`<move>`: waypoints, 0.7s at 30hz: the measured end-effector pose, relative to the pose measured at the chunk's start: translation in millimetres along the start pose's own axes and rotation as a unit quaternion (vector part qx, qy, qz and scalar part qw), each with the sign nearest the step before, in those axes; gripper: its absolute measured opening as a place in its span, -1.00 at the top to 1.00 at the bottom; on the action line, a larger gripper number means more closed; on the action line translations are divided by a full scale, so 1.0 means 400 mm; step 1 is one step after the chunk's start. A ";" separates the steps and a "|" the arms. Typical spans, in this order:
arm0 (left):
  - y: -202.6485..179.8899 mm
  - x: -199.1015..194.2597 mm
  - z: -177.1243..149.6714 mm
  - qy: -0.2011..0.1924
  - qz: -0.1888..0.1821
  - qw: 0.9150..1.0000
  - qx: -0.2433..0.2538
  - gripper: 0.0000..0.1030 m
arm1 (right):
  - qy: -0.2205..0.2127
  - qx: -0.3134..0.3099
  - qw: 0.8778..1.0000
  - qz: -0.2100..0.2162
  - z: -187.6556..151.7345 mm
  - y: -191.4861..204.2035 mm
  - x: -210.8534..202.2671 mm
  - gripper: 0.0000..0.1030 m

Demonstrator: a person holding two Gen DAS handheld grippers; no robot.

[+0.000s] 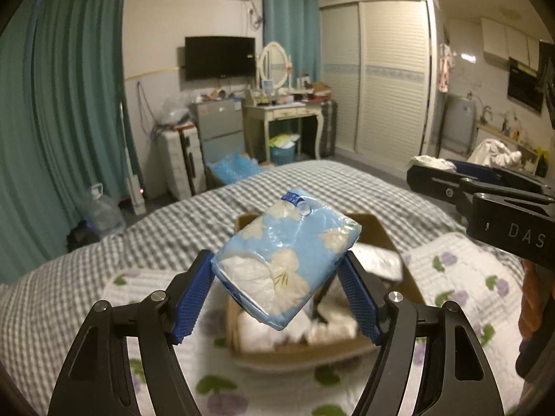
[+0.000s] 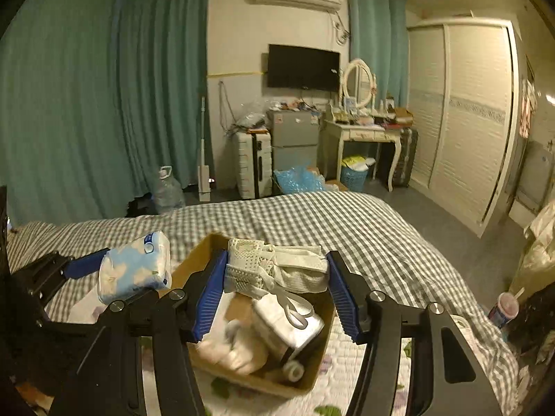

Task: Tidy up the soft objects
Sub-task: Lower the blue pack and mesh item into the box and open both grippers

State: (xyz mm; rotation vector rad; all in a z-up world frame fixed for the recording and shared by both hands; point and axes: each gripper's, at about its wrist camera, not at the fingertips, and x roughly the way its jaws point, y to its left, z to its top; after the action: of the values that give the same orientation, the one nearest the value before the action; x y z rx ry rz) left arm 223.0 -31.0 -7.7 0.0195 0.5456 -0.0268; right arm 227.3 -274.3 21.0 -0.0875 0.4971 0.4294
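My left gripper [image 1: 279,263] is shut on a blue flowered tissue pack [image 1: 284,260] and holds it above a cardboard box [image 1: 312,353] on the bed. The pack also shows in the right wrist view [image 2: 135,267], left of the box. My right gripper [image 2: 275,270] is shut on a white knitted shoe [image 2: 277,267] with loose laces, held over the same box [image 2: 308,378]. White soft items [image 2: 239,350] lie in the box. The right gripper appears at the right edge of the left wrist view [image 1: 433,168].
The box sits on a flowered quilt [image 1: 461,277] over a grey checked bedsheet [image 2: 329,222]. Beyond the bed stand a water jug [image 2: 168,190], suitcase [image 2: 251,164], small fridge [image 2: 295,138], dressing table [image 2: 360,135] and wardrobe [image 2: 468,114]. A cup [image 2: 506,308] stands at right.
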 end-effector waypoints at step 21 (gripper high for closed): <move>-0.036 0.120 -0.017 0.023 0.023 0.999 0.033 -0.71 | 0.035 0.069 0.997 0.006 -0.041 -0.101 0.179 -0.70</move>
State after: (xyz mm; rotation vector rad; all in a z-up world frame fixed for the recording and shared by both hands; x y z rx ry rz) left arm 260.0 -46.3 -38.4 0.0965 0.5898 0.0007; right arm 293.8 -287.1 -28.6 0.0342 0.5952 0.4033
